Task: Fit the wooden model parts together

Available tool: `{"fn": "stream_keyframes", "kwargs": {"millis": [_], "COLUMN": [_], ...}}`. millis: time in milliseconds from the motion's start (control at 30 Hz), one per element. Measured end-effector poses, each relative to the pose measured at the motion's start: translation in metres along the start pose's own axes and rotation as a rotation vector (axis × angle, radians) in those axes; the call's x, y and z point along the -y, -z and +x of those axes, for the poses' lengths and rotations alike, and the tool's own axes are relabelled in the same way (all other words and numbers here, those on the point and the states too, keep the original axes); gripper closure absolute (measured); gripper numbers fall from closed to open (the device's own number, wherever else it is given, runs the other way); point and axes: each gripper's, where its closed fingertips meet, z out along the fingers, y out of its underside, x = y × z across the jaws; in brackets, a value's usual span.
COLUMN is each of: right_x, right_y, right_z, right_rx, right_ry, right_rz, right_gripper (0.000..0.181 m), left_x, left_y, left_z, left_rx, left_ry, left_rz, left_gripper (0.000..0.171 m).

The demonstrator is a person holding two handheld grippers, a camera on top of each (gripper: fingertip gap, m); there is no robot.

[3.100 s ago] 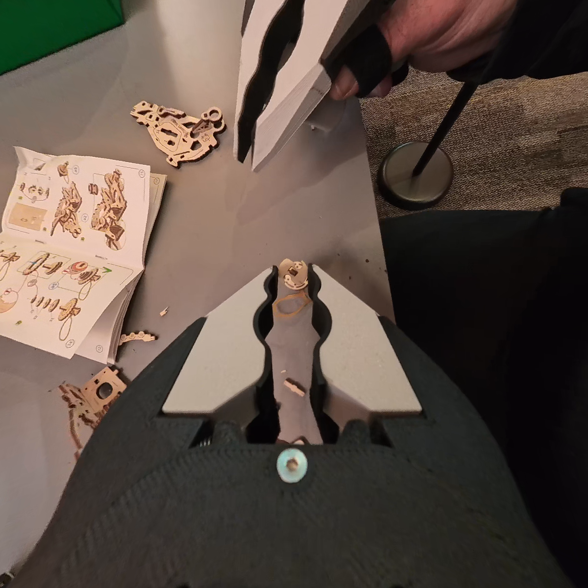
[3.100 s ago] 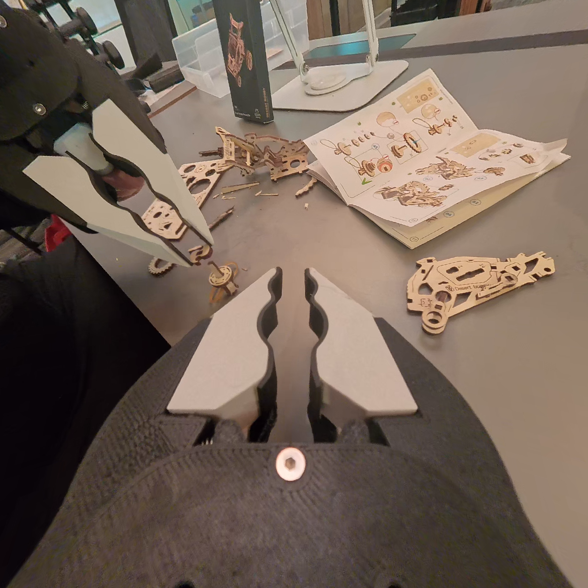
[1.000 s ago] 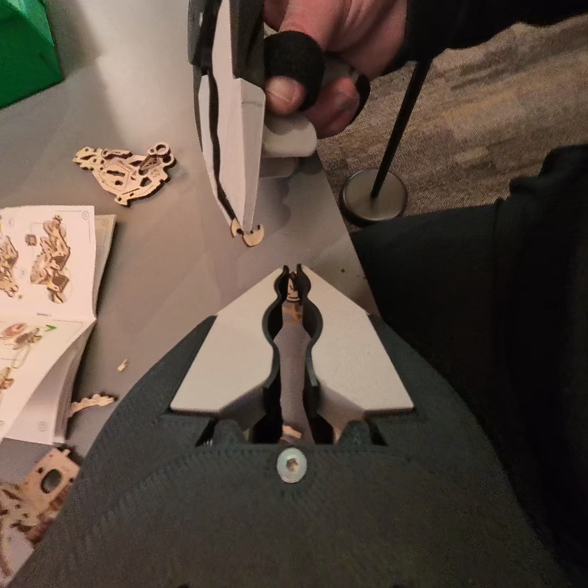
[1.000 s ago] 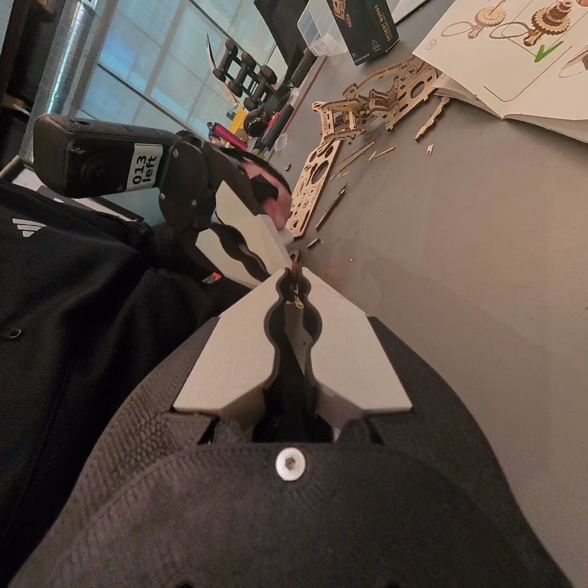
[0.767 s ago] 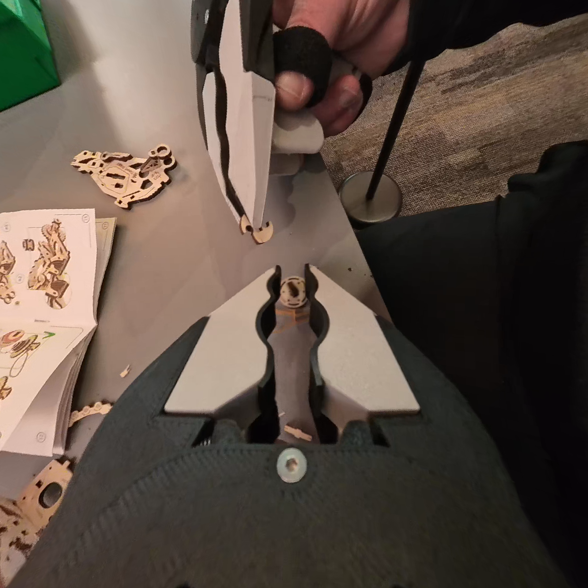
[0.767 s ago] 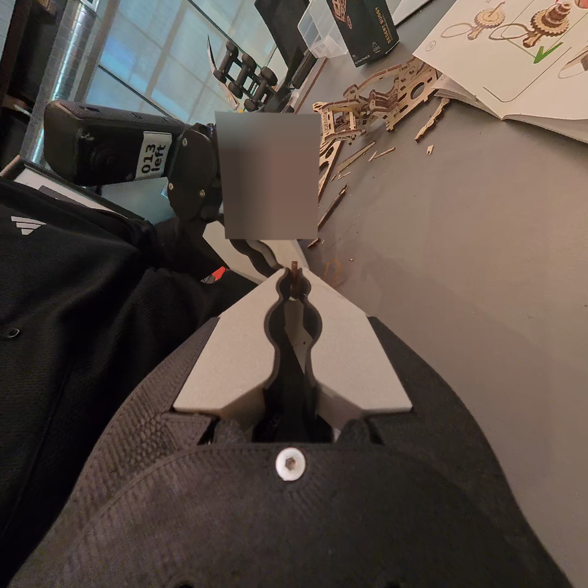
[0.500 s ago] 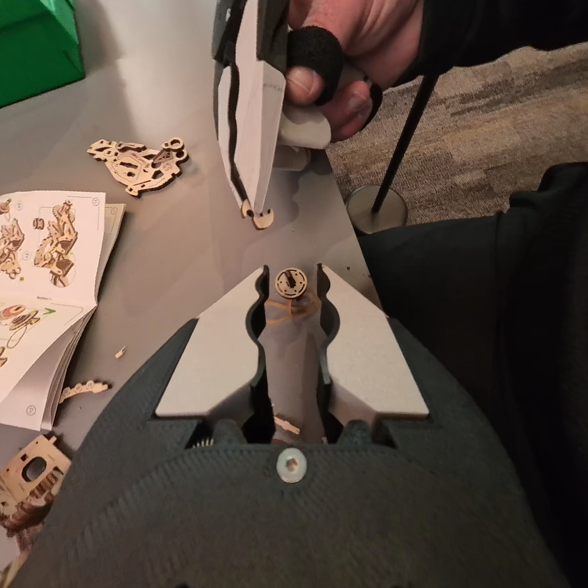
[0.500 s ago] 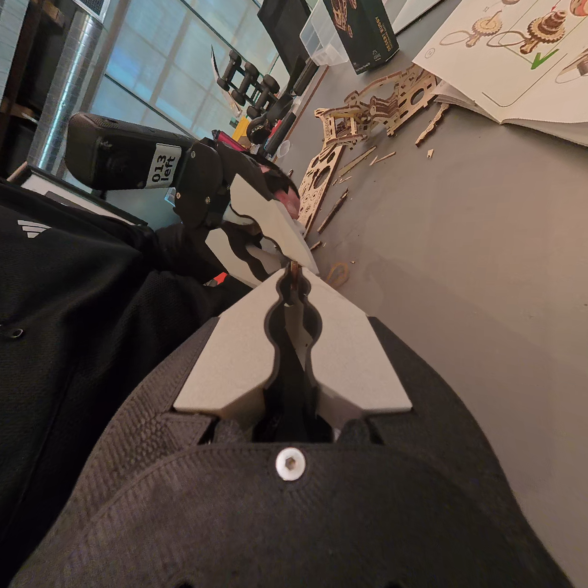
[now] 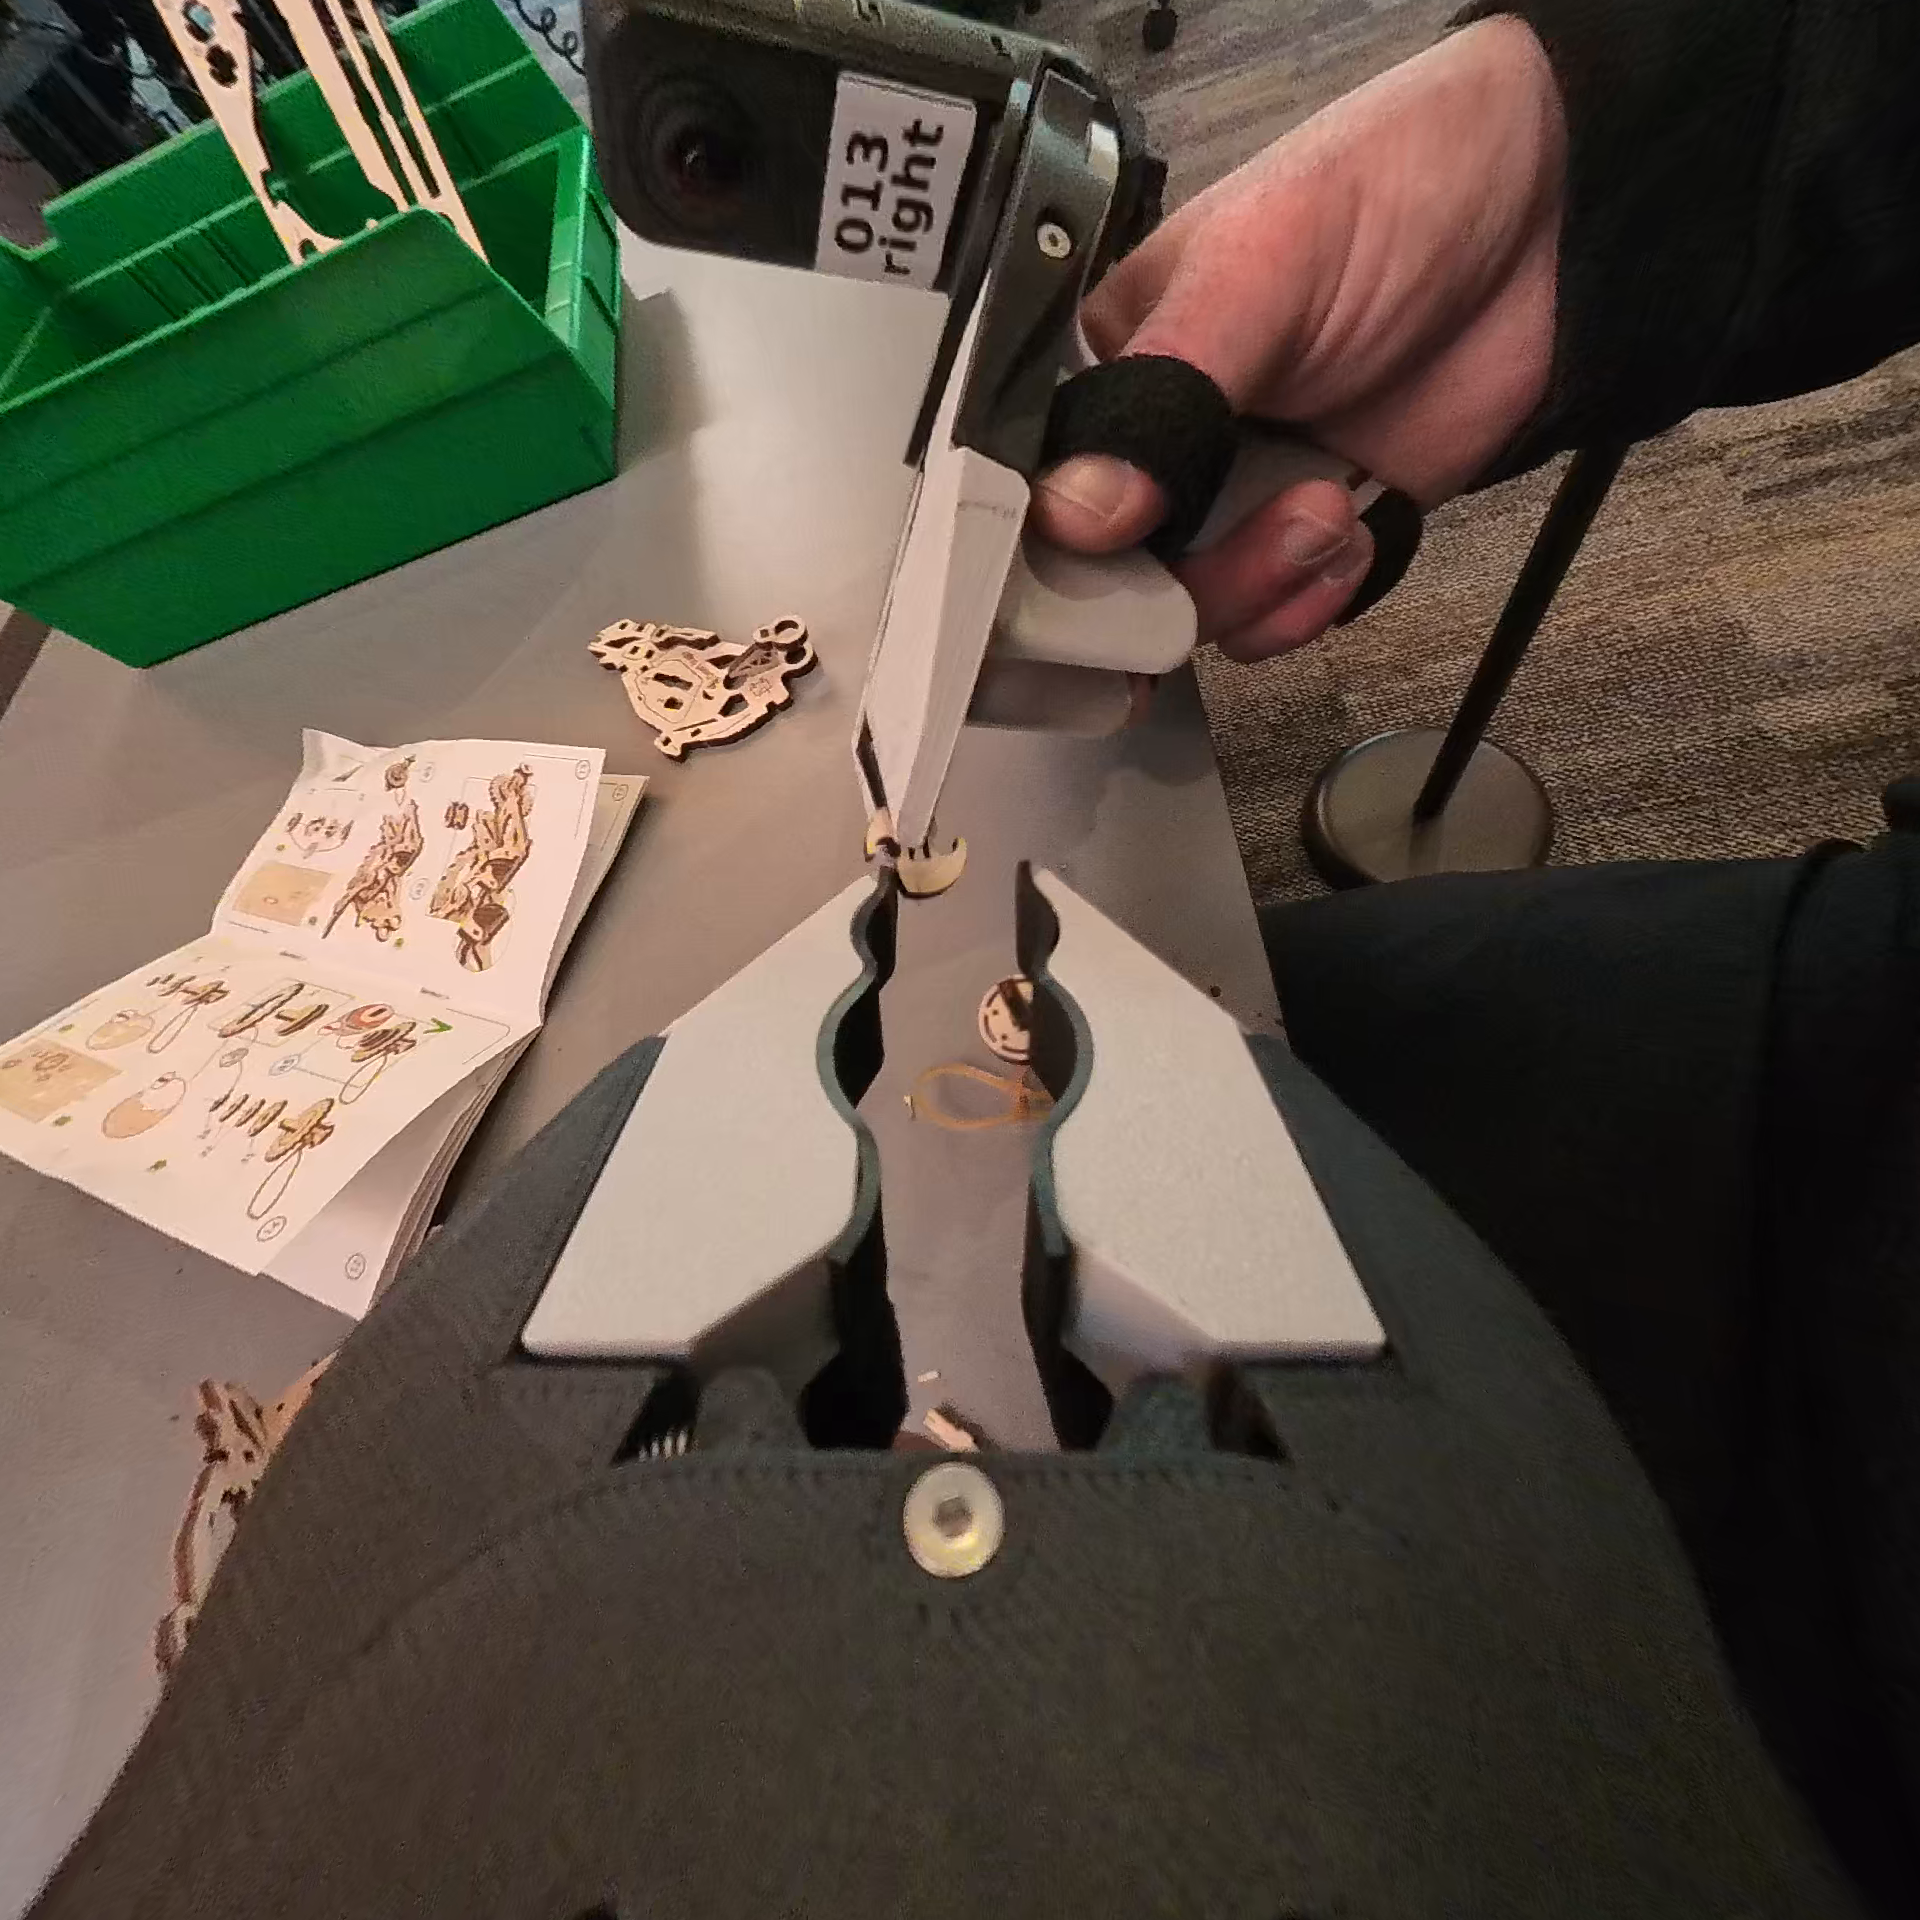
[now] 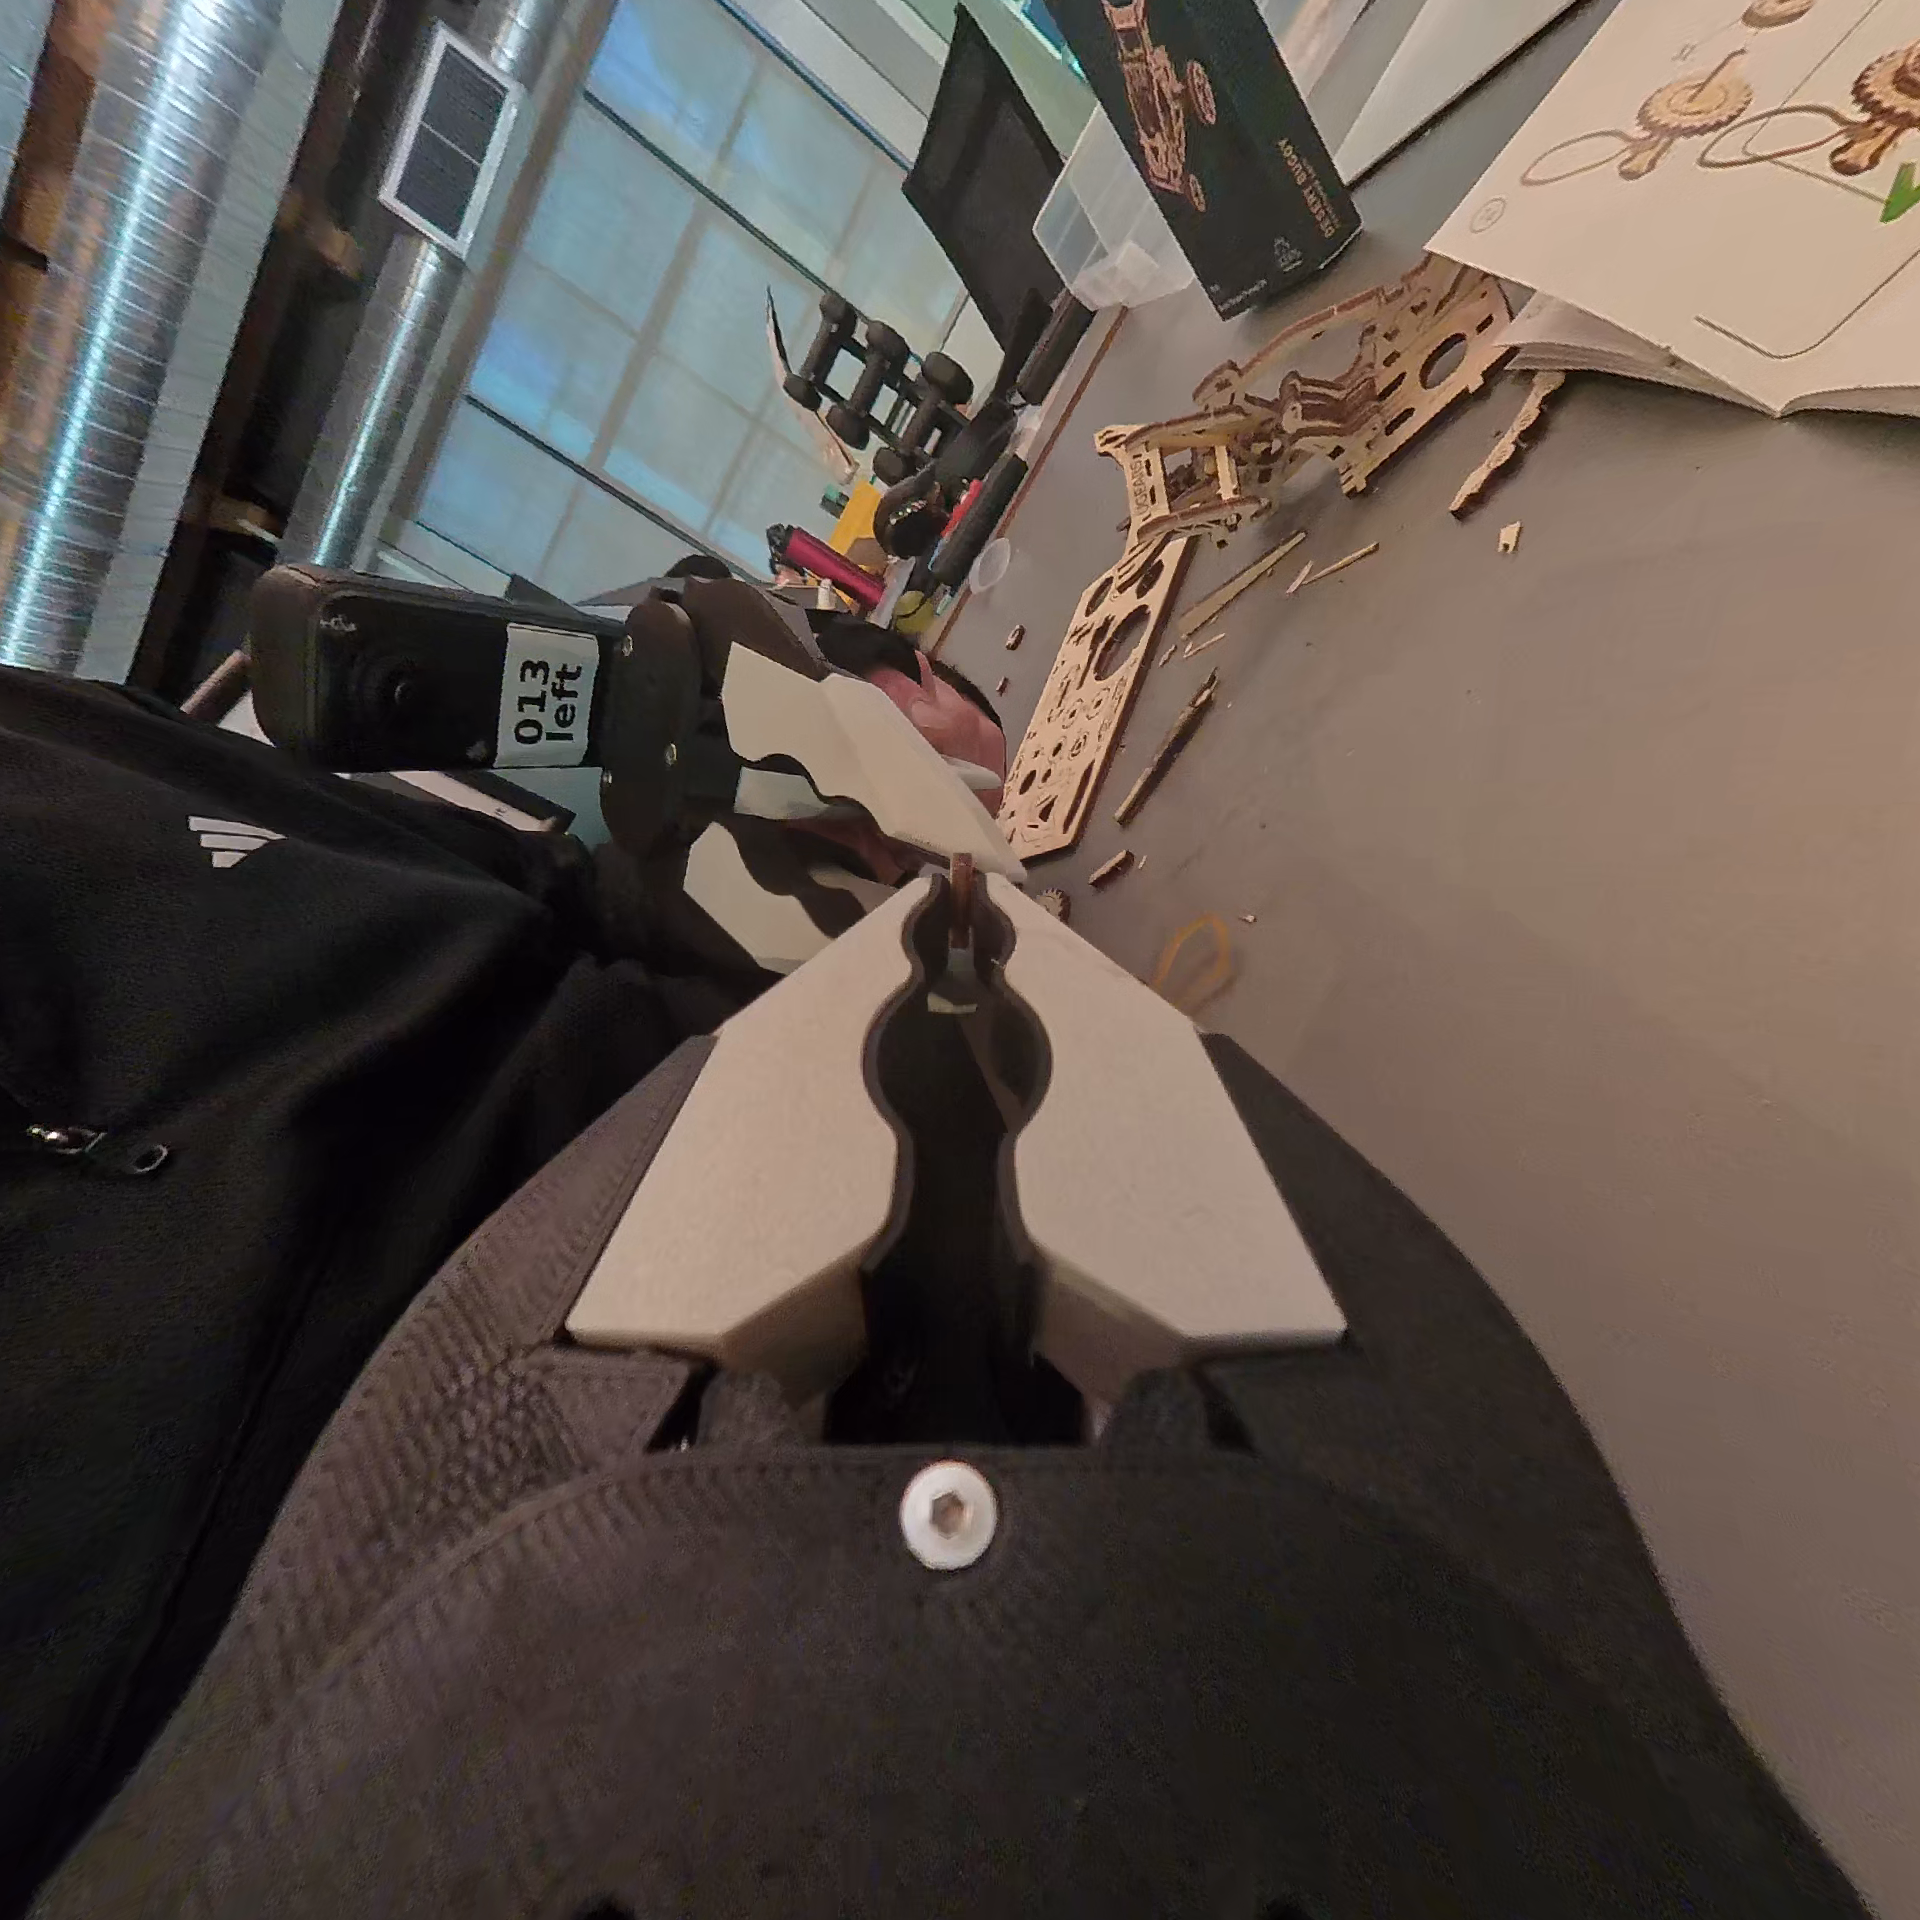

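The small wooden disc (image 9: 1006,1023) now lies on the table (image 9: 727,831) beside the rubber band (image 9: 977,1093), released by your wide-open left gripper (image 9: 956,904); your right gripper (image 10: 961,899) stays clamped on its curved piece (image 9: 928,864), so you'll need to regrasp the disc.

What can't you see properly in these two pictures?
- Small wooden disc, left wrist view: its right side is hidden behind the left gripper's finger.
- Wooden piece pinched in the right gripper, right wrist view: seen edge-on, so its shape is unclear there.
- Instruction booklet, right wrist view: cut off by the picture's edge.
- Wooden frame, left wrist view: mostly covered by the gripper body.
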Motion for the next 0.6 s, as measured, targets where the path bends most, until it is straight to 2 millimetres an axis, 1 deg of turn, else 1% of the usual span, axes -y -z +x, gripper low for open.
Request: {"fn": "stream_keyframes", "kwargs": {"millis": [100, 400, 600], "right_x": [-0.0008, 0.0016, 0.0016], "right_y": [-0.0016, -0.0024, -0.0026], "right_z": [-0.0016, -0.0041, -0.0033], "right_rx": [0.011, 0.06, 0.06], "right_ry": [-0.009, -0.057, -0.064], "right_rz": [0.001, 0.016, 0.018], "right_gripper": [0.181, 0.18, 0.18], "left_x": [-0.0002, 0.0016, 0.0013], "left_y": [0.002, 0.0048, 0.0061], "left_z": [-0.0039, -0.0057, -0.0054], "left_rx": [0.027, 0.053, 0.057], "left_ry": [-0.005, 0.005, 0.013], "left_rz": [-0.005, 0.007, 0.012], "left_gripper": [0.16, 0.162, 0.163]}}
